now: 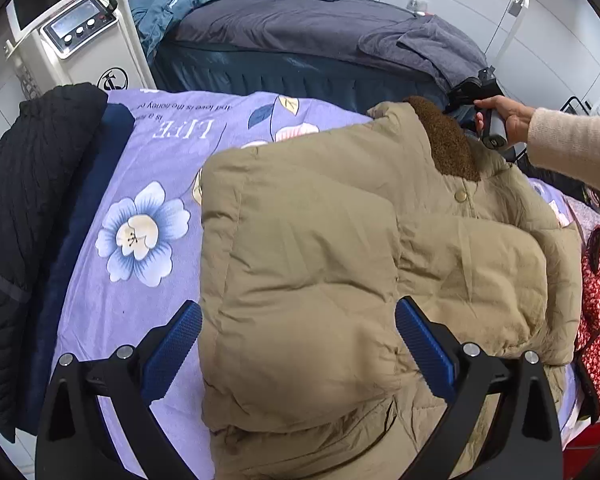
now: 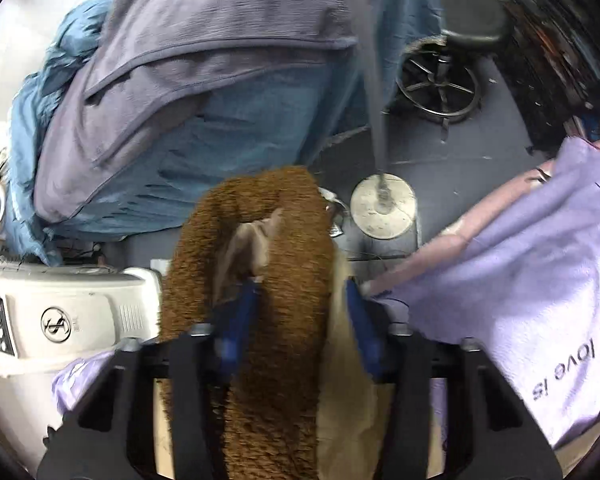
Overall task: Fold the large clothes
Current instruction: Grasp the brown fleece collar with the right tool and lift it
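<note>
1. The lilac flowered bedsheet (image 1: 148, 152) carries dark print that reads upside down in the left wrist view: the large word "LIFE" at its far left part.
2. Above that word run 2 smaller lines: "And love is the honey", and a partly cut-off line beginning "Is a flo…".
3. In the right wrist view the same bedsheet (image 2: 540, 320) shows "and love is", turned sideways at the right edge.
4. The white machine (image 1: 84, 60) beside the bed bears a round black emblem; the tiny lettering under it (image 2: 56, 326) is too small to read.
</note>
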{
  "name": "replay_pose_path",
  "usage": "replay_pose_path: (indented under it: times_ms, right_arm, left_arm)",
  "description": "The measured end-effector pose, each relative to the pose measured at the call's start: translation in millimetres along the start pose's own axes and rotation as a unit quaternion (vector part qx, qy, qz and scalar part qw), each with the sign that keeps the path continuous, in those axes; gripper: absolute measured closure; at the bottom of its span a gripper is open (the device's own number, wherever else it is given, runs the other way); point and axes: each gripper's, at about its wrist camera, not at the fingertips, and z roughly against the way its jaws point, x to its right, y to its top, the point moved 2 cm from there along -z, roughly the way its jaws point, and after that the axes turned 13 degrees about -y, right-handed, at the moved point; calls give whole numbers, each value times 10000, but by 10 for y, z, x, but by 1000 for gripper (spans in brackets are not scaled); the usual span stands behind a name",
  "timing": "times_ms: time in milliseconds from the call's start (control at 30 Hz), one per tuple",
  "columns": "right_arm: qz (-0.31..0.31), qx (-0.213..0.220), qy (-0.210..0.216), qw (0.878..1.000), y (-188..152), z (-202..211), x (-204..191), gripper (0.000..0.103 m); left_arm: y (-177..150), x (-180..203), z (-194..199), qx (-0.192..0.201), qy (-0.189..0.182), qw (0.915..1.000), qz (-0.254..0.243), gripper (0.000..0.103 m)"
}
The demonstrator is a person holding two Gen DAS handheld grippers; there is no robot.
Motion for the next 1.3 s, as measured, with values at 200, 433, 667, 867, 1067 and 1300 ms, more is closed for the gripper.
replay_pose_path:
  times_ms: [200, 433, 667, 867, 1067, 1300]
  right_arm:
    - [1760, 1276, -39, 9761, -284, 843, -416, 102]
    - [4181, 3152, 715, 8489, -1913, 2588, -413, 103]
    - [3917, 2630, 72, 8816, -1775, 2085, -176, 17]
    - [1794, 1265, -116, 9755, -474, 910, -33, 9]
    - [-560, -444, 656, 9953, 206, -32, 191, 9]
    - [-618, -1041, -220, 9924, 206, -582, 144, 68]
  left_arm:
    - [253, 71, -33, 208, 48, 9996, -202, 8]
    - [567, 153, 103, 652, 58, 9973, -334, 8]
    - [641, 260, 143, 731, -186, 9970, -191, 8]
    - [409, 158, 210, 573, 26, 9979, -295, 7]
    - [15, -341, 263, 279, 563, 9979, 177, 7]
    - [-154, -622, 200, 46, 748, 9956, 560, 7]
